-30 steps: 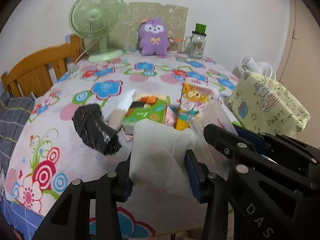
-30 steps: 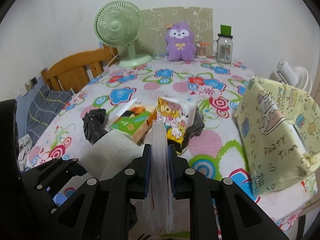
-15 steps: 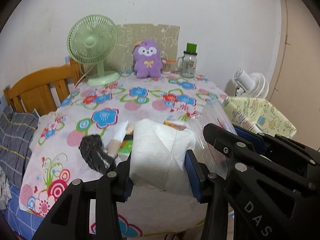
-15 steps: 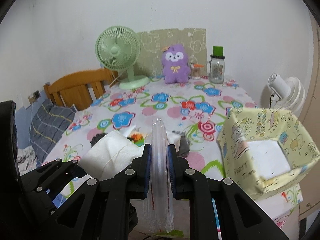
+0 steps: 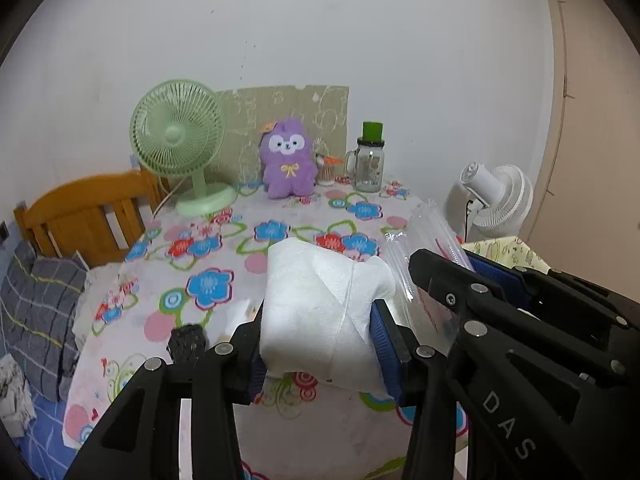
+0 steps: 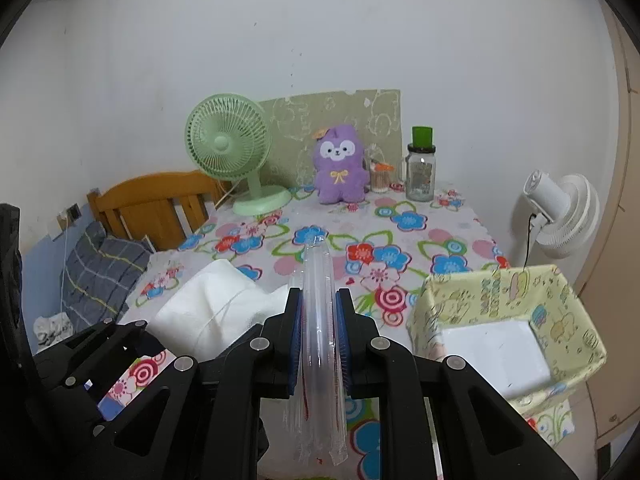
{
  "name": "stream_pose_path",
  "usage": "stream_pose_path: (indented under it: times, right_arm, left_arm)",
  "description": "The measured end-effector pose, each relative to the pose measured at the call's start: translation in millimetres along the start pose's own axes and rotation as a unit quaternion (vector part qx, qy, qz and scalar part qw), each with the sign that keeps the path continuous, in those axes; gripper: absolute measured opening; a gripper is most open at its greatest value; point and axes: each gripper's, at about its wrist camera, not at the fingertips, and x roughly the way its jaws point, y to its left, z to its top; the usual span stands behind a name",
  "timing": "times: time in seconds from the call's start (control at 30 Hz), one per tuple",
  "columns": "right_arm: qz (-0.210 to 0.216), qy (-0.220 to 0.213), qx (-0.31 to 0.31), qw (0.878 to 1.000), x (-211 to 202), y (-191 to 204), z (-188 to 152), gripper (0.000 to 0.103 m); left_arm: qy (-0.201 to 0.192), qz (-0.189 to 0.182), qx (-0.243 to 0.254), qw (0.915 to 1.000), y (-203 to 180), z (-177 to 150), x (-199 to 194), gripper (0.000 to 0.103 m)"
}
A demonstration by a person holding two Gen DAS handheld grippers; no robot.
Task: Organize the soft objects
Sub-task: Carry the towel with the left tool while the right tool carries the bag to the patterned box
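Observation:
My left gripper (image 5: 318, 332) is shut on a white foam pad (image 5: 324, 312) and holds it high above the near edge of the flowered table (image 5: 280, 232). My right gripper (image 6: 318, 340) is shut on a clear air-cushion plastic bag (image 6: 318, 320), also raised; the bag shows in the left wrist view (image 5: 428, 256) beside the foam pad, which shows in the right wrist view (image 6: 216, 312). A pale yellow fabric box (image 6: 508, 320) with a white bottom stands open at the right. A black crumpled item (image 5: 188, 342) lies on the table below the left gripper.
A green desk fan (image 6: 232, 152), purple plush toy (image 6: 340, 168), glass jar with green lid (image 6: 420, 172) and cardboard panel stand at the table's far edge. A white fan (image 6: 560, 212) stands right of the table, a wooden chair (image 6: 156, 204) and grey plaid cloth at the left.
Both grippers have risen and pulled back from the table with their loads. The items on the table's near part have dropped out of sight, and the yellow box's open inside now shows.

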Motion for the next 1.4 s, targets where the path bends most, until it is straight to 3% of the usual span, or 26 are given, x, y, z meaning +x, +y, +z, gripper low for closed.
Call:
stream_pose_path:
  times: [0.57,0.97,1.4]
  right_arm:
    - [-0.007,0.0,-0.003,1.0,-10,-53,20,0.019]
    - [-0.054,-0.002,0.016,0.998,-17,-114,27,0.019]
    - [-0.085,0.021,0.029,0.996,0,-169,23,0.019]
  left_arm:
    - [-0.009,0.001,0.004,1.0,-52,21,7,0.047]
    - [-0.011,-0.037,0.028,0.9989,-111,37,30,0.048]
    - [0.015,-0.067,0.044,0.9967,-156,40,69,0.048]
